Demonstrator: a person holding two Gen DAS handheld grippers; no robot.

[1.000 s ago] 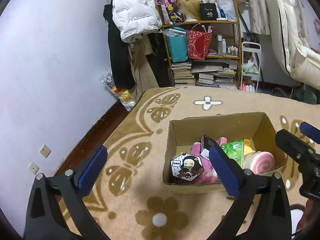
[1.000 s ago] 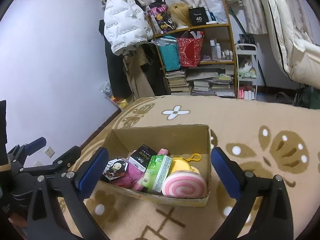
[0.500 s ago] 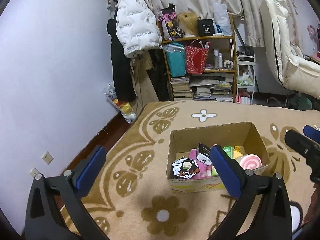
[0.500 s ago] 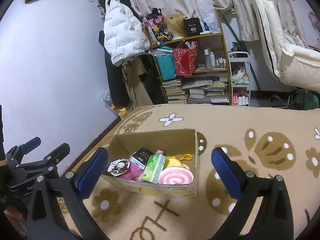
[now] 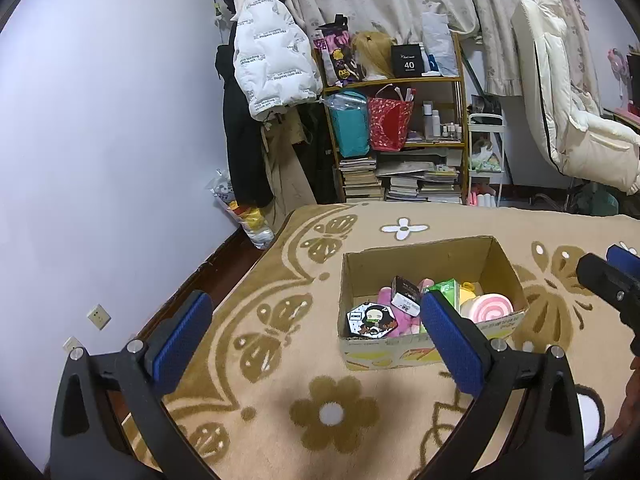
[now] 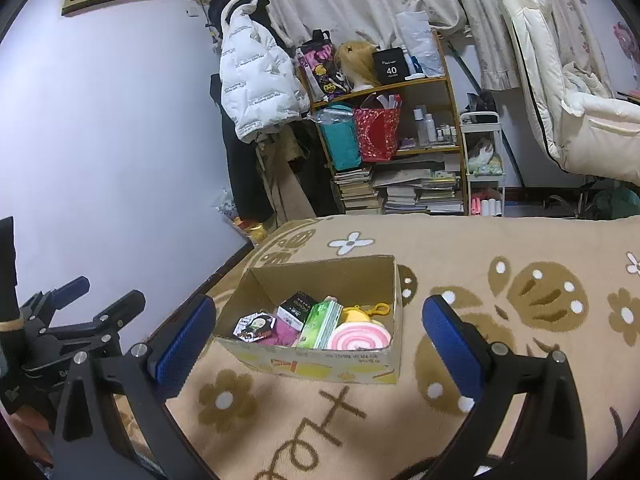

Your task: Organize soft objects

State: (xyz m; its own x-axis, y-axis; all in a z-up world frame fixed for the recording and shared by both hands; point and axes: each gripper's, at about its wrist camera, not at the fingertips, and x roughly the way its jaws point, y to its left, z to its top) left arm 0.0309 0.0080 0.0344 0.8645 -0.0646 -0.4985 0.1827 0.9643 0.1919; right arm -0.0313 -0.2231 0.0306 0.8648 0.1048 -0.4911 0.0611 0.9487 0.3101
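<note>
A cardboard box (image 5: 416, 252) (image 6: 320, 272) sits on a beige patterned carpet. Inside lie a pink swirl roll cushion (image 5: 486, 307) (image 6: 358, 338), a green tissue pack (image 6: 320, 322), a yellow plush with a keyring (image 6: 356, 312), a pink plush (image 5: 400, 322), a small black box (image 6: 296, 308) and a hexagonal cartoon badge (image 5: 370, 318) (image 6: 254, 325). My left gripper (image 5: 316, 340) is open and empty, held back from the box's left front. My right gripper (image 6: 320, 346) is open and empty, framing the box from the front. Each gripper shows at the edge of the other's view.
A shelf (image 5: 400, 132) crammed with bags, books and bottles stands at the back. A white puffer jacket (image 5: 274, 66) hangs on the wall. A cream padded chair (image 5: 568, 120) is at the right. The carpet edge and dark floor (image 5: 208, 276) run along the left wall.
Both grippers have pulled up and back from the box, which now looks smaller and lower in both views. The box contents have not moved.
</note>
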